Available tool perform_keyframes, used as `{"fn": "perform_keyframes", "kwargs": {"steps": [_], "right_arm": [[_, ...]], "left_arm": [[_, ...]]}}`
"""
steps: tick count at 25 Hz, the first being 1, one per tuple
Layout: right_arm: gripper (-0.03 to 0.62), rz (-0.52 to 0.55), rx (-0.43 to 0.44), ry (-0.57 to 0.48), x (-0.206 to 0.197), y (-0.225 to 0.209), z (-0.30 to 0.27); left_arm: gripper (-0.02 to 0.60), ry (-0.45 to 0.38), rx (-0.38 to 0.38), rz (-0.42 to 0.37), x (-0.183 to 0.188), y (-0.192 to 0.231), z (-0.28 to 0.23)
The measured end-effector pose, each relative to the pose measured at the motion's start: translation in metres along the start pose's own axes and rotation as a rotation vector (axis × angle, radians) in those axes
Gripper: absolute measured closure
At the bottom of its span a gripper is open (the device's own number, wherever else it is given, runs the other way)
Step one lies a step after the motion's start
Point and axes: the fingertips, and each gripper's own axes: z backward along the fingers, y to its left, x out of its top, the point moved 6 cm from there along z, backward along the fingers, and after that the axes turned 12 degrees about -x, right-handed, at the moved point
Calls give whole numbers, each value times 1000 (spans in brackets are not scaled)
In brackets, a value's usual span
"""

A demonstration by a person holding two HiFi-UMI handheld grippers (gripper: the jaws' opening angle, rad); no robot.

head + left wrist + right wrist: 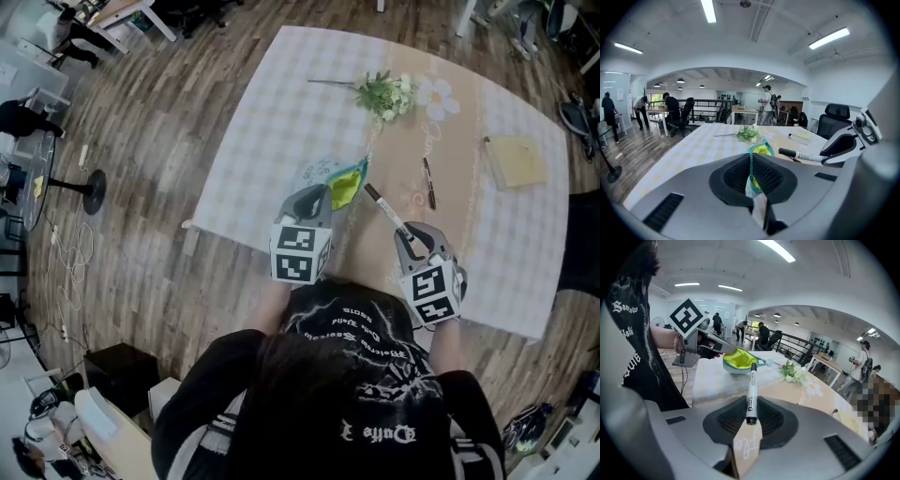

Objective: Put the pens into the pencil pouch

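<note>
A person stands at a pale checked surface (262, 141) with a tool in each hand. The left tool (323, 199) is clenched on the thin rim of the pouch (345, 185), holding it up close to the surface's near edge with its mouth gaping and its yellow-green lining showing; whether its base rests on the surface cannot be told. Just to the right, a white pen (386, 210) with black ends slants toward that mouth without yet reaching it. The right tool (410, 236) grasps it by its near end only, so most of its length sticks out unsupported. The likely trouble is that long overhang: if the far tip catches the rim, the pen may pivot or slide out of the pads and drop to the surface or the floor. A knock could also pull the thin fabric from the left tool's pinch, letting the mouth fall shut. A shallow approach might ride over the opening and miss it. Further right, a second pen (428, 183) lies on the surface, waiting its turn.
</note>
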Motion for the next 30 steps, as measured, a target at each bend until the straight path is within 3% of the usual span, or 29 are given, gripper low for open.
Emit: {"fn": "perform_keyframes", "kwargs": {"steps": [8, 18, 30], "right_arm": [[516, 124, 78, 68, 13, 20, -19], [514, 190, 96, 123, 13, 31, -31], [511, 234, 156, 102, 20, 46, -53]], "left_arm": [[549, 25, -80, -61, -6, -11, -2], [549, 75, -211, -149, -19, -36, -10], [549, 95, -282, -120, -30, -46, -15]]}}
